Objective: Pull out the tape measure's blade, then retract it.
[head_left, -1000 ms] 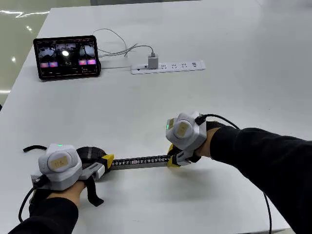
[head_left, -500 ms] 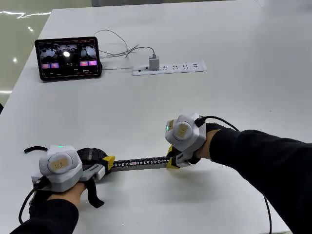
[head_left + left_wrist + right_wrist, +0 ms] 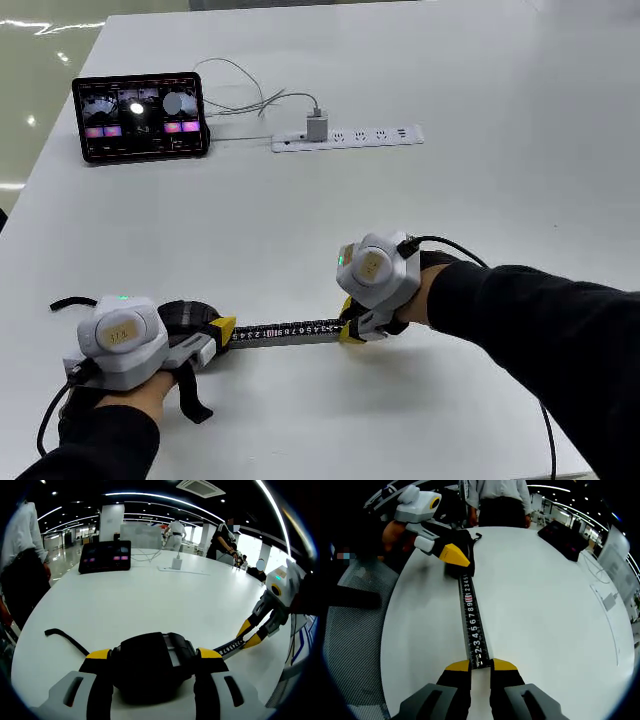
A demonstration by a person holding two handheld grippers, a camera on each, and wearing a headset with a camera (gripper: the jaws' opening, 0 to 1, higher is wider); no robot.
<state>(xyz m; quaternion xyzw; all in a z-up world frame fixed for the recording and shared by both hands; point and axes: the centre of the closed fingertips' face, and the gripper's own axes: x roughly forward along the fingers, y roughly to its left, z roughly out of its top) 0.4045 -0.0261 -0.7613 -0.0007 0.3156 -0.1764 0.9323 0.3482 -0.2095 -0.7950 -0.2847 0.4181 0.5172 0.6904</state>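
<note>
The left gripper point(image 3: 154, 653) is closed on the black tape measure case point(image 3: 150, 675), which sits between its jaws on the white table point(image 3: 150, 600). The blade point(image 3: 471, 620) lies flat on the table, drawn out from the case to the right gripper point(image 3: 481, 666), whose narrow jaws pinch its end.

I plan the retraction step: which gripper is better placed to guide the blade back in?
Right, probably. The right gripper is shut on the blade at its free end and can carry it back; the left gripper clamps the tape measure case, steadying it.
</note>
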